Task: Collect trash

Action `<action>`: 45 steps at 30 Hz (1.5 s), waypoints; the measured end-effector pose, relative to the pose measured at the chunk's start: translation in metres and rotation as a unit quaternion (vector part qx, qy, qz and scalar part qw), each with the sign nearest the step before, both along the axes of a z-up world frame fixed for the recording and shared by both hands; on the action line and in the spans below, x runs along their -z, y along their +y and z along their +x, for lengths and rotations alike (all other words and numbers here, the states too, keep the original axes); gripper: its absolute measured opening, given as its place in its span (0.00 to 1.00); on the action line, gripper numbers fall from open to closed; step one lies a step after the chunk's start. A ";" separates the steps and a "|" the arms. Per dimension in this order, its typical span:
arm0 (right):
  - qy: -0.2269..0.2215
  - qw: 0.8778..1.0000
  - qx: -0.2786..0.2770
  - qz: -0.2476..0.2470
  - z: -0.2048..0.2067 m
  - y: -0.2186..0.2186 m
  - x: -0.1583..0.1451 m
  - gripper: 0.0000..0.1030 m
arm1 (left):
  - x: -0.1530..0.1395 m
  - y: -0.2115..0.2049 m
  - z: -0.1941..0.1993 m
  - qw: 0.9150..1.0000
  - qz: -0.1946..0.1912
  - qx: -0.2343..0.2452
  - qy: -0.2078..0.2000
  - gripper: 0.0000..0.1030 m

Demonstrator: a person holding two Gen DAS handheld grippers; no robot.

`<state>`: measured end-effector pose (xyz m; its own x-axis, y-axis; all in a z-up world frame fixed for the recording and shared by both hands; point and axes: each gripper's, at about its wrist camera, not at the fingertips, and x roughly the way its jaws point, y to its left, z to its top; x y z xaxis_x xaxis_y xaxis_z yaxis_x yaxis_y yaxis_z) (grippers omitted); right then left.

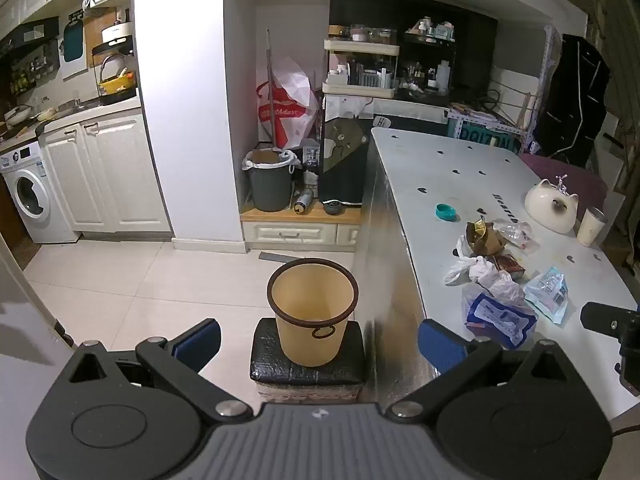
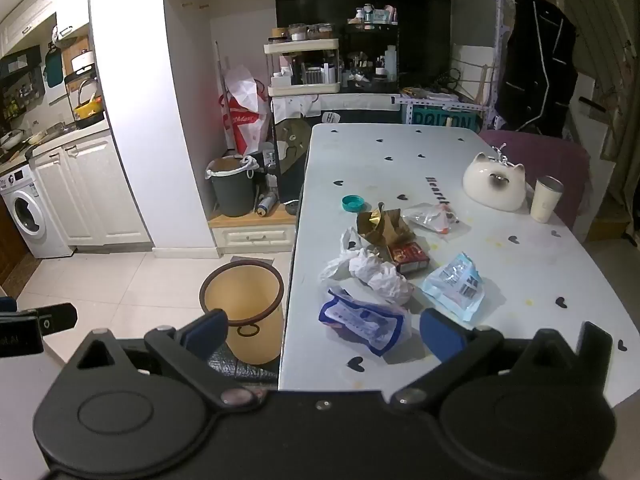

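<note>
Left gripper (image 1: 320, 340) wide apart, empty | right gripper (image 2: 326, 332) wide apart, empty

A white table (image 2: 500, 280) printed with small black hearts fills the right of the scene. On its near half lies a cluster of trash: a blue-and-white plastic pouch (image 2: 362, 320), crumpled white plastic bags (image 2: 372, 270), a red carton (image 2: 408, 256), a torn gold-brown wrapper (image 2: 382, 224), a clear plastic bag (image 2: 430, 216) and a pale blue packet (image 2: 456, 284). Farther off lies a teal round lid (image 2: 353, 202). At the far right stand a white ceramic cat-shaped pot (image 2: 494, 184) and a cream cup (image 2: 545, 199).
</note>
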<state>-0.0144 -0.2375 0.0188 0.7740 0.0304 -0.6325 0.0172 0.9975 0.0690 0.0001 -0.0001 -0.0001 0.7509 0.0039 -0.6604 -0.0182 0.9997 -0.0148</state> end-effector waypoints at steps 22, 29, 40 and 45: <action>0.003 1.000 0.000 -0.001 0.001 0.002 0.001 1.00 | 0.000 0.000 0.000 1.000 -0.002 0.000 0.000 1.00; 0.003 1.000 0.000 -0.002 0.002 0.002 0.001 1.00 | 0.000 0.000 0.000 1.000 -0.002 0.000 0.000 1.00; 0.004 1.000 0.000 -0.002 0.002 0.002 0.001 1.00 | 0.000 0.000 0.000 1.000 -0.002 0.000 0.000 1.00; 0.004 1.000 0.000 -0.003 0.002 0.002 0.001 1.00 | 0.000 0.000 0.000 1.000 -0.002 0.000 0.000 1.00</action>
<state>-0.0121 -0.2354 0.0175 0.7691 0.0263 -0.6386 0.0185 0.9978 0.0633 0.0001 0.0002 0.0003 0.7505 0.0007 -0.6609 -0.0183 0.9996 -0.0197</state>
